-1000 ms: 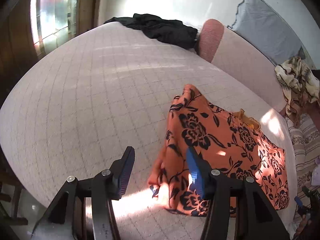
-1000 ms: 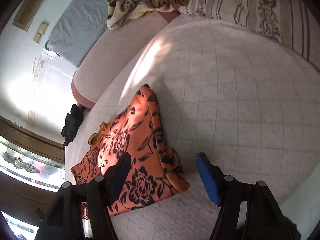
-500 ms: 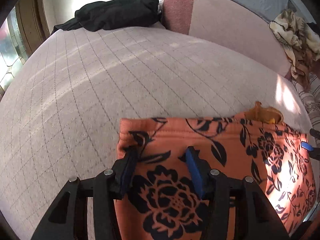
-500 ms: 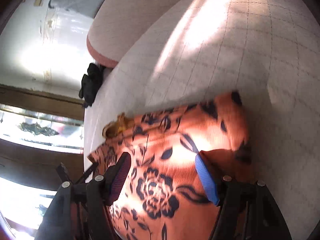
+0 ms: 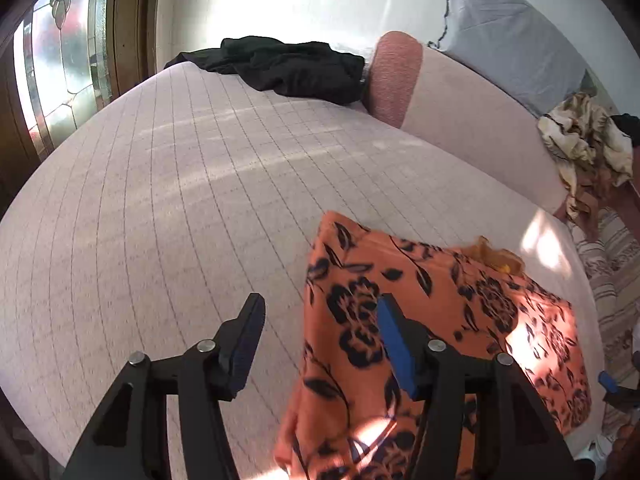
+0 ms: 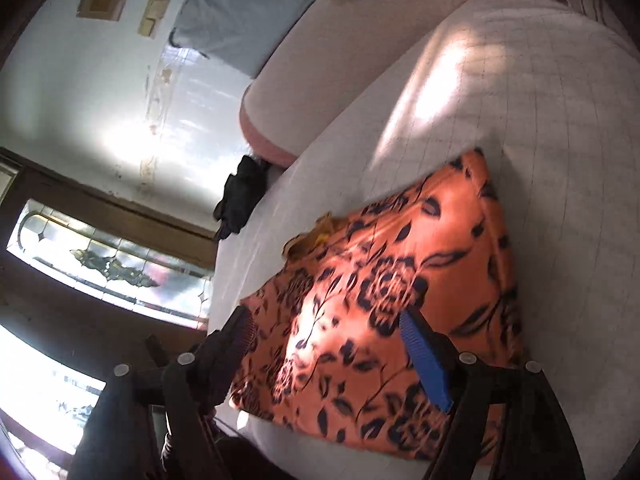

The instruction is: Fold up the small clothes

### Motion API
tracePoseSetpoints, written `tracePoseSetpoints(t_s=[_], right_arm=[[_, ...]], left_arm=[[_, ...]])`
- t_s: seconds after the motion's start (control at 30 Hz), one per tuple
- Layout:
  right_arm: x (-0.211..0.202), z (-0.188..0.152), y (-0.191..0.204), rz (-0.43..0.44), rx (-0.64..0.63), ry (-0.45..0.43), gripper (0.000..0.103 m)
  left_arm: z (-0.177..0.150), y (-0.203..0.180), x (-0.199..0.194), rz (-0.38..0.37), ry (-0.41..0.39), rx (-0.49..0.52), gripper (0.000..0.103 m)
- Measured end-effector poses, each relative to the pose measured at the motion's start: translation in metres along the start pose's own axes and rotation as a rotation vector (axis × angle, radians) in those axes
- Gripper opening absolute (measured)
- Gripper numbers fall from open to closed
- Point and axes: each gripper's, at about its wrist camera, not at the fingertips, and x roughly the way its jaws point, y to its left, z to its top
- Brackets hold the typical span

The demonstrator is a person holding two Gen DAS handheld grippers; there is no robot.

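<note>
An orange garment with a black flower print (image 5: 432, 320) lies folded flat on the pale checked bed cover (image 5: 180, 200). It also shows in the right wrist view (image 6: 400, 292). My left gripper (image 5: 316, 344) is open above the garment's left edge and holds nothing; its right finger is over the cloth, its left finger over bare cover. My right gripper (image 6: 328, 340) is open above the garment's near side and holds nothing. A small yellow-brown piece of cloth (image 5: 496, 256) sticks out at the garment's far edge.
A black garment (image 5: 288, 68) lies at the far end of the bed beside a pink bolster (image 5: 396, 80). A grey pillow (image 5: 512, 40) leans on the wall. A crumpled cream and brown cloth (image 5: 584, 148) lies at far right. A stained-glass window (image 5: 60, 60) is at left.
Both grippers have let go of the garment and drawn back from it with jaws wider. The garment now lies flat in its folded shape.
</note>
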Motion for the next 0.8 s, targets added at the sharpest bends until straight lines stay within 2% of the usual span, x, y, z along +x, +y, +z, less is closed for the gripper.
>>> tracePoseSetpoints(t_s=[0.03, 0.1, 0.17, 0.2, 0.23, 0.27, 0.33, 0.4, 0.43, 0.5, 0.53, 0.57, 0.6, 0.63, 0.67, 0.73, 0.8], right_arm=[[0.002, -0.018, 0.001, 0.011, -0.009, 0.035, 0.085], [0.003, -0.043, -0.013, -0.032, 0.002, 0.027, 0.085], [0.006, -0.053, -0.05, -0.125, 0.109, -0.003, 0.085], [0.002, -0.056, -0.072, -0.148, 0.209, -0.035, 0.079], [-0.004, -0.057, -0.081, -0.101, 0.272, -0.072, 0.077], [-0.011, -0.058, -0.076, -0.108, 0.272, -0.089, 0.077], [-0.022, -0.06, -0.047, -0.145, 0.171, -0.119, 0.079], [-0.025, -0.062, -0.023, -0.057, 0.09, -0.106, 0.082], [-0.024, -0.064, -0.016, -0.026, 0.066, -0.095, 0.085], [-0.014, -0.066, -0.022, -0.028, 0.054, -0.07, 0.088], [-0.005, -0.066, -0.035, -0.064, 0.085, -0.05, 0.088], [0.0, -0.066, -0.055, -0.139, 0.142, -0.037, 0.087], [0.0, -0.066, -0.074, -0.149, 0.219, -0.049, 0.082], [-0.007, -0.067, -0.081, -0.089, 0.29, -0.087, 0.081], [-0.014, -0.067, -0.077, -0.069, 0.299, -0.105, 0.082], [-0.025, -0.064, -0.054, -0.075, 0.197, -0.124, 0.084], [-0.026, -0.061, -0.036, -0.021, 0.127, -0.102, 0.085]], left_arm=[[-0.013, -0.003, -0.009, -0.024, 0.007, 0.007, 0.062], [-0.038, -0.006, -0.013, -0.054, 0.032, 0.027, 0.066], [-0.06, -0.003, 0.004, 0.031, 0.123, 0.047, 0.067], [-0.069, 0.003, 0.015, 0.078, 0.187, 0.04, 0.067], [-0.073, 0.008, 0.014, 0.066, 0.184, 0.022, 0.067], [-0.074, 0.011, 0.003, 0.069, 0.148, 0.007, 0.067], [-0.074, 0.011, -0.021, 0.118, 0.078, -0.004, 0.066], [-0.076, 0.006, -0.039, 0.069, 0.023, 0.028, 0.067], [-0.079, 0.004, -0.04, 0.058, 0.027, 0.039, 0.067], [-0.085, 0.004, -0.026, 0.055, 0.081, 0.044, 0.068], [-0.089, 0.007, -0.014, 0.082, 0.132, 0.042, 0.068], [-0.093, 0.011, -0.003, 0.112, 0.181, 0.035, 0.068], [-0.095, 0.014, -0.003, 0.104, 0.17, 0.033, 0.068], [-0.095, 0.013, -0.011, 0.109, 0.154, 0.035, 0.068], [-0.094, 0.012, -0.02, 0.115, 0.129, 0.033, 0.068], [-0.091, 0.007, -0.042, 0.106, 0.055, 0.044, 0.068], [-0.085, 0.0, -0.052, 0.09, 0.017, 0.066, 0.068]])
